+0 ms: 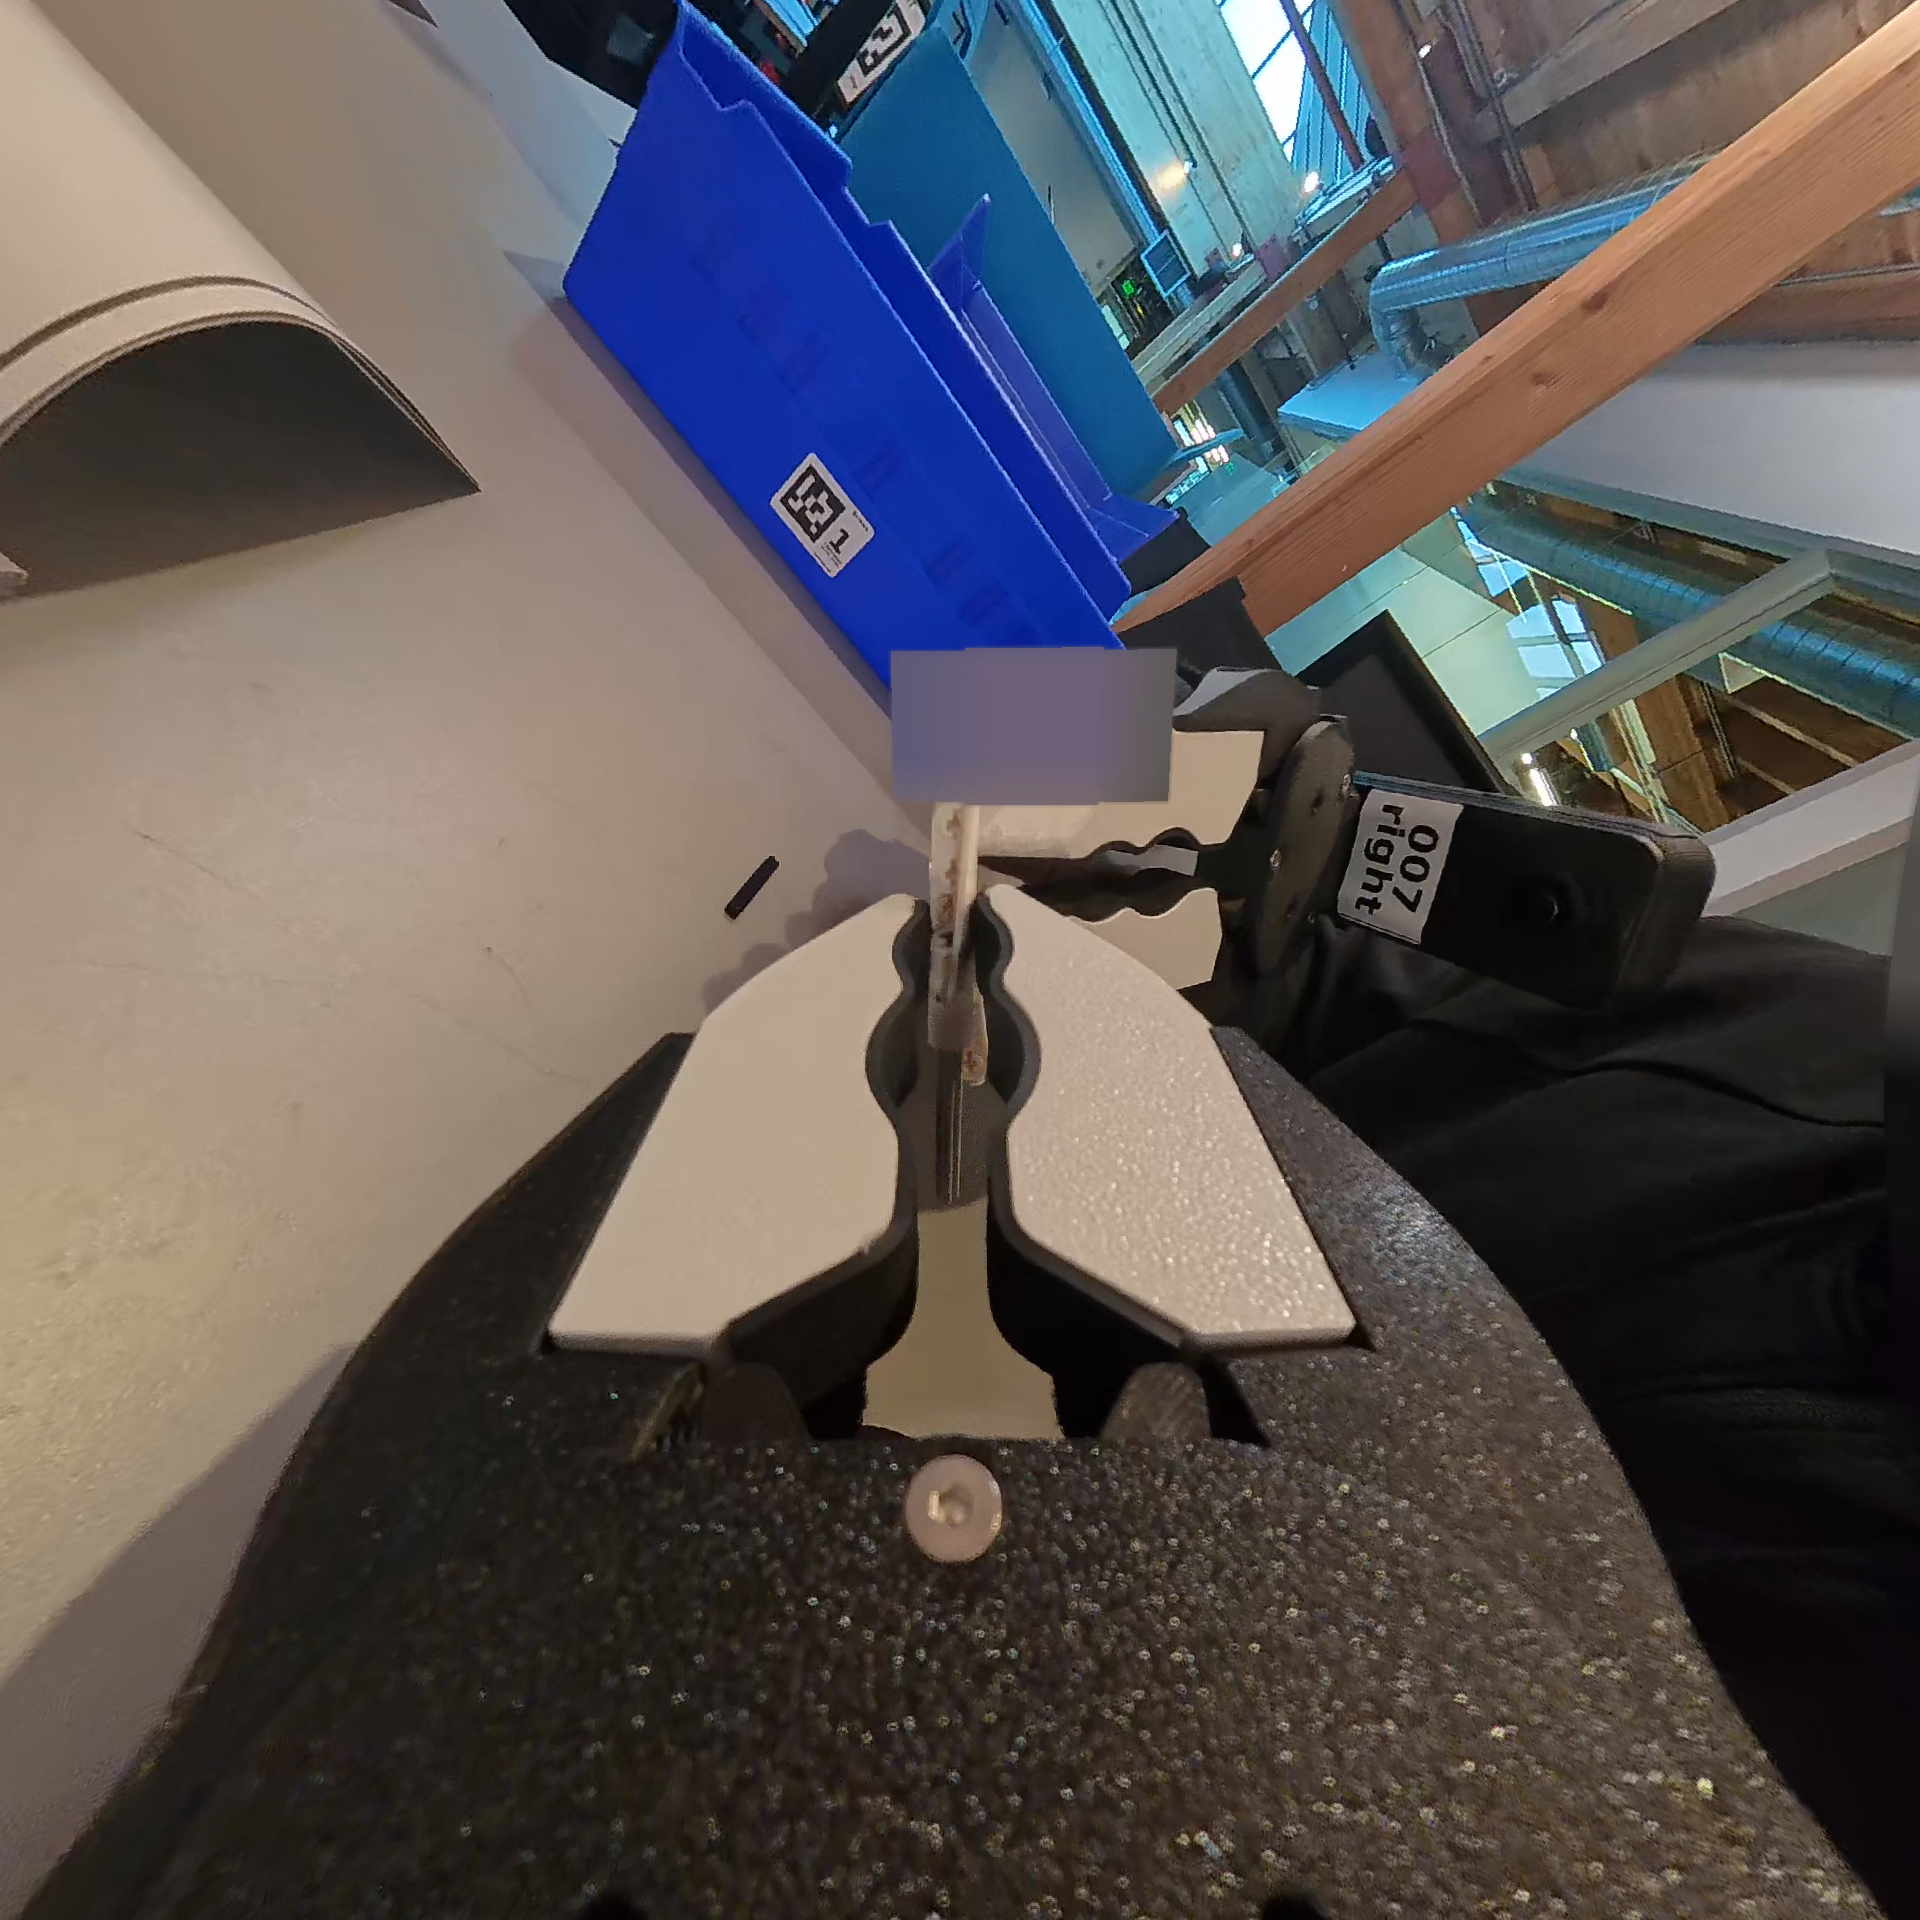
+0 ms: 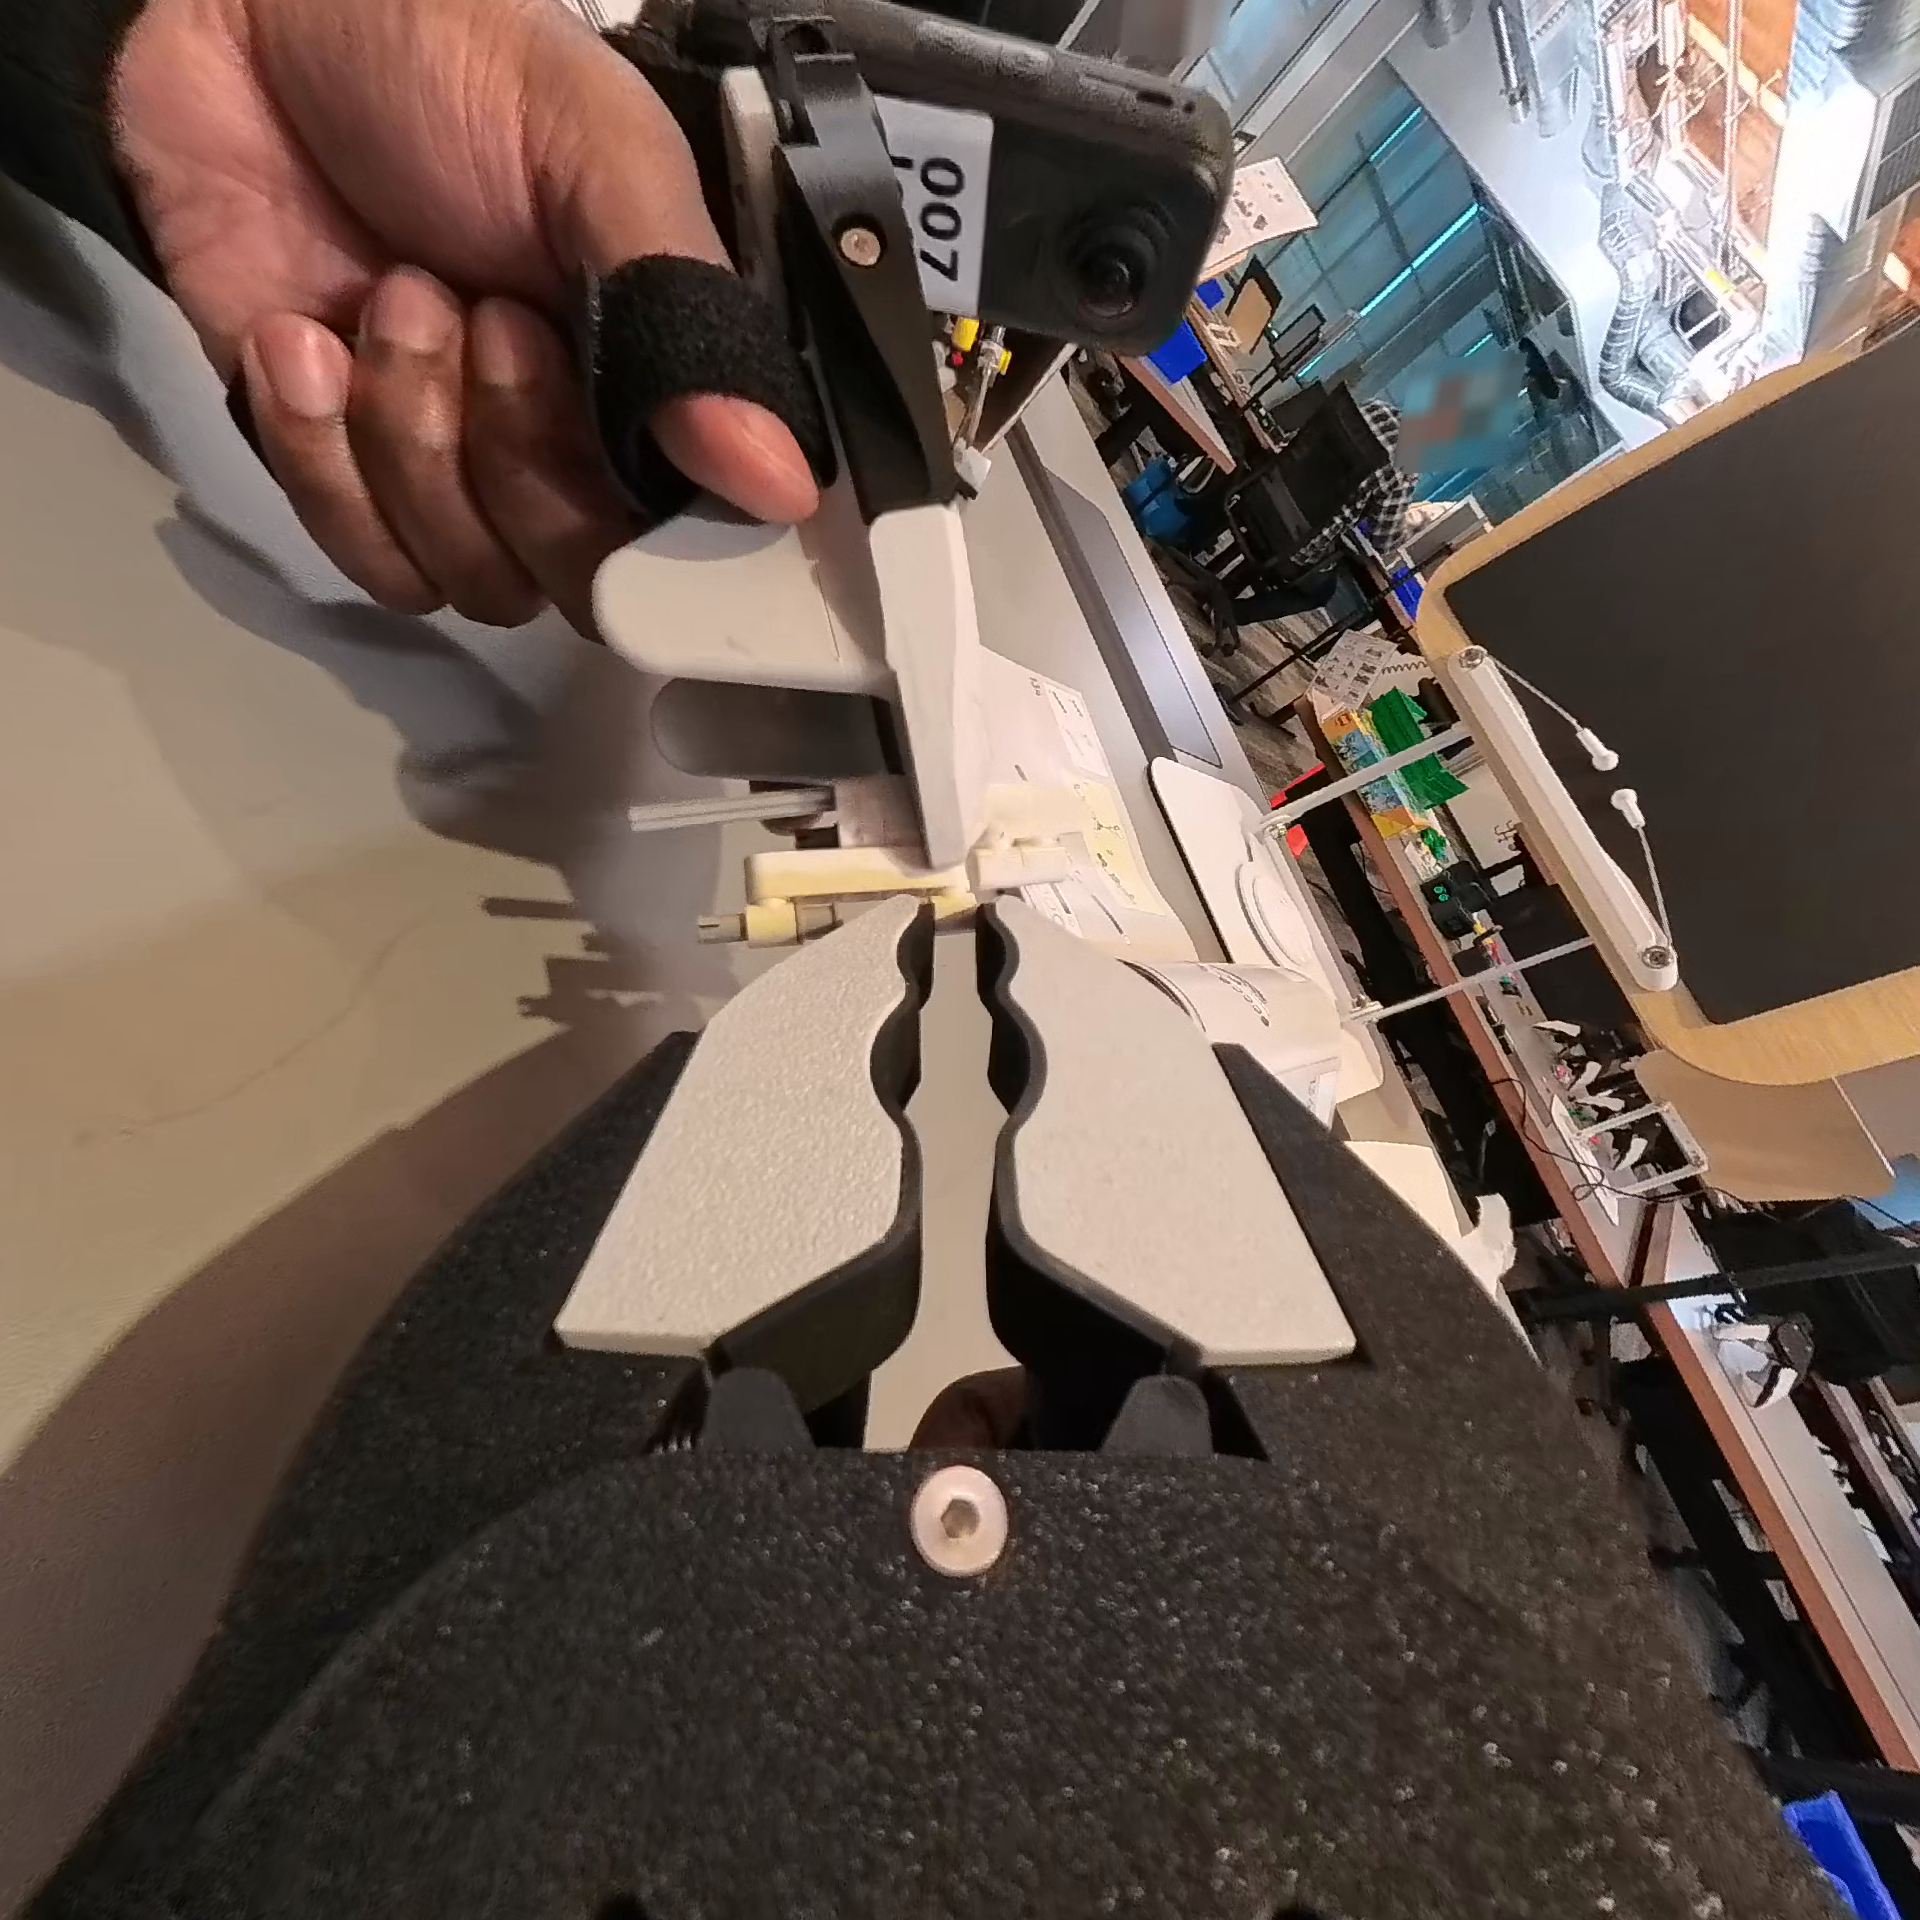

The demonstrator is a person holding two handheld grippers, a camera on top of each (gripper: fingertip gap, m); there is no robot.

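In the left wrist view my left gripper [image 1: 951, 914] is shut on a thin white strip [image 1: 956, 862] with brown specks, which stands up between the pads. A blurred patch covers its top. My right gripper [image 1: 1049, 883] comes in from the right, with its fingertips closed on the same piece just above my left fingertips. In the right wrist view my right gripper [image 2: 956, 920] pinches the edge of a cream plastic part [image 2: 821, 873] with a small pin at its left end. The left gripper [image 2: 935, 790], held by a hand [image 2: 416, 260], clamps that part from above.
A blue bin [image 1: 831, 364] with a square code sticker stands at the back of the white table [image 1: 312, 935]. A curled grey sheet [image 1: 208, 436] lies at the left, and a small black bit [image 1: 750, 886] lies near my fingertips. A white cylinder [image 2: 1236, 997] and a dark wood-edged panel [image 2: 1714, 727] are at the right.
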